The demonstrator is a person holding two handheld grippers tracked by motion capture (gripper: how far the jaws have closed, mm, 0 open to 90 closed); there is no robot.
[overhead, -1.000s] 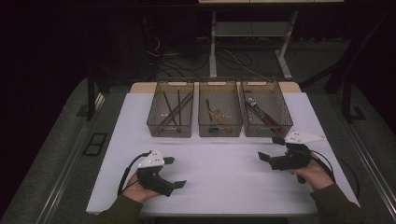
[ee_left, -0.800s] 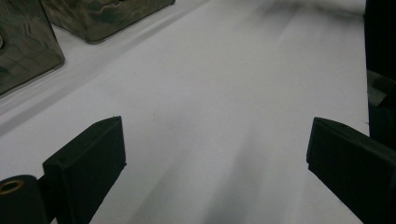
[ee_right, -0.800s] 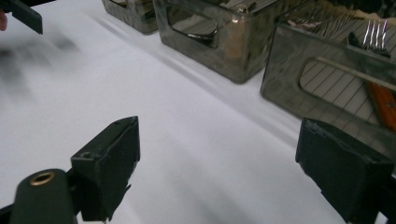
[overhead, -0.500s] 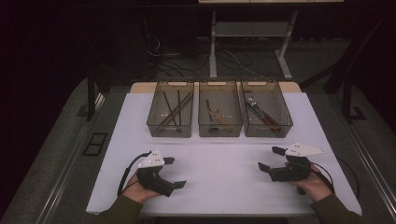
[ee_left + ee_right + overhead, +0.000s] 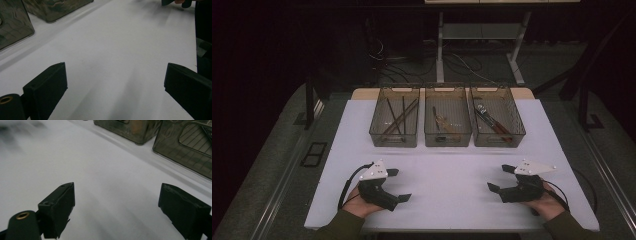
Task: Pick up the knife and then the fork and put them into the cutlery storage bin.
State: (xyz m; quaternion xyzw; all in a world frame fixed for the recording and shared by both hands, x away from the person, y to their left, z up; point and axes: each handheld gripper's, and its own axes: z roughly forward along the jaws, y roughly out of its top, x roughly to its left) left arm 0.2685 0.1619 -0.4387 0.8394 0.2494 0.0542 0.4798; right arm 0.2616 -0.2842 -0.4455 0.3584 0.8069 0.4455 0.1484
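Note:
Both grippers rest low over the white table [image 5: 447, 175] near its front edge, each held in a hand. In the high view my left gripper [image 5: 398, 185] is at the front left, open, with nothing between its fingers. My right gripper [image 5: 500, 178] is at the front right, also open and empty. The left gripper view shows my left gripper [image 5: 115, 82] with its jaws wide apart over bare tabletop. My right gripper [image 5: 117, 202] looks the same in the right gripper view. Both grippers point inward toward the table's middle.
Three clear bins stand in a row at the back. The left bin [image 5: 394, 122] holds dark sticks, the middle bin [image 5: 447, 122] light utensils, and the right bin [image 5: 497, 120] metal utensils with brown handles. Bin walls [image 5: 187, 147] show close ahead of the right gripper. A cable [image 5: 347, 187] trails from the left gripper.
My right gripper has moved back toward the table's front edge, away from the bins. The left gripper has stayed put.

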